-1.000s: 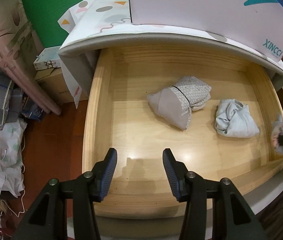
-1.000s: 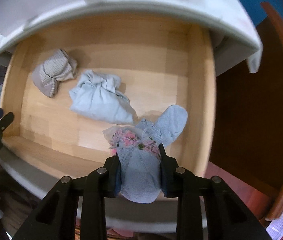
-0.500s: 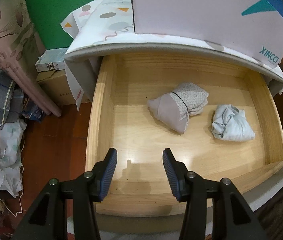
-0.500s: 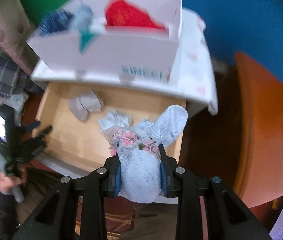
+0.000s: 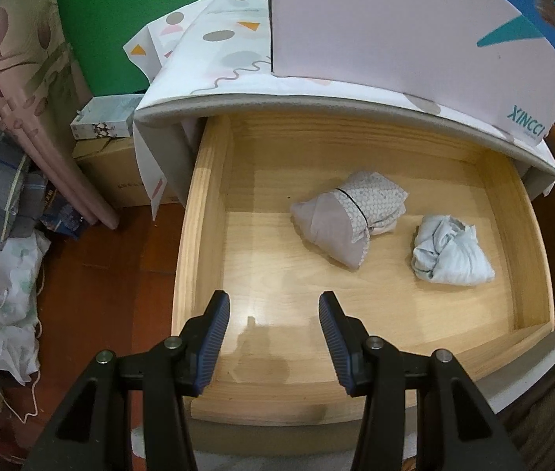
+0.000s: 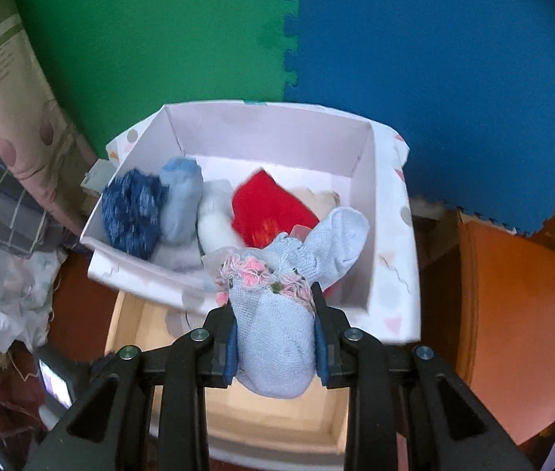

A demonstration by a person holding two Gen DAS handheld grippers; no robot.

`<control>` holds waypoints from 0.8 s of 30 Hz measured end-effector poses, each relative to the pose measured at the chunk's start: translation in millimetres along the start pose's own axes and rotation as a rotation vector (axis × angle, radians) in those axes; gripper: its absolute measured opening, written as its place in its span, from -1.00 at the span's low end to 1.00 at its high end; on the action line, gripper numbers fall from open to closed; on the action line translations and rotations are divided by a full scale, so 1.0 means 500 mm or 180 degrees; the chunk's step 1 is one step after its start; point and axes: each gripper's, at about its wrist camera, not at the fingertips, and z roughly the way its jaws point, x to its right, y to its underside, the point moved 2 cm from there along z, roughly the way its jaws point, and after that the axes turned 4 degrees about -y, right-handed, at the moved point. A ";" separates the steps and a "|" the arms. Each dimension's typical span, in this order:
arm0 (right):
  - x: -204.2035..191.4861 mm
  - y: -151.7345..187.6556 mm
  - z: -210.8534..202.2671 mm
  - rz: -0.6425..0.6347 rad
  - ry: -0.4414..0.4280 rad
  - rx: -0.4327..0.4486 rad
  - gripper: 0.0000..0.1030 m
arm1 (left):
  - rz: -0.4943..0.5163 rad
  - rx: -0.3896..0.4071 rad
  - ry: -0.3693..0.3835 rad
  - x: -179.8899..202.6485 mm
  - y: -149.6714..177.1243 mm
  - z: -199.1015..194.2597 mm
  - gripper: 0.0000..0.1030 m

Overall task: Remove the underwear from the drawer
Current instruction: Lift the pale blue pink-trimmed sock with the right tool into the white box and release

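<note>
Both claws [image 5: 273, 331] [image 6: 274, 331]: black plastic arms w/ silver screws, ribbed blue pads.

A single brand name is legible: "XINCCI", printed in teal capitals on the lower right corner of the white box [image 5: 414, 27] that sits on the cabinet top directly above the open wooden drawer [image 5: 206, 212]. A line of smaller teal print runs just beneath the name and is too small to read. To the left of the drawer, faint lettering on the side of a brown carton [image 5: 120, 180] on the floor cannot be made out.
</note>
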 end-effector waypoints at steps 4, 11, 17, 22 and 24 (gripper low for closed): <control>-0.032 -0.025 0.051 0.0004 -0.0076 -0.0068 -0.47 | -0.0013 0.0029 -0.0010 -0.002 -0.003 -0.003 -0.06; -0.054 -0.039 0.150 -0.0045 -0.0019 -0.0183 -0.47 | -0.0026 0.0043 -0.0009 -0.005 -0.004 -0.005 -0.06; -0.048 -0.038 0.184 -0.0015 -0.0072 -0.0220 -0.42 | -0.0035 0.0030 -0.0034 -0.004 -0.005 -0.002 -0.06; -0.056 -0.034 0.177 -0.0070 -0.0104 -0.0185 -0.20 | -0.0036 0.0010 -0.0027 -0.002 -0.008 0.001 -0.06; -0.061 -0.032 0.163 -0.0099 -0.0076 -0.0140 -0.12 | -0.0030 -0.0009 -0.0032 -0.002 -0.009 0.003 -0.06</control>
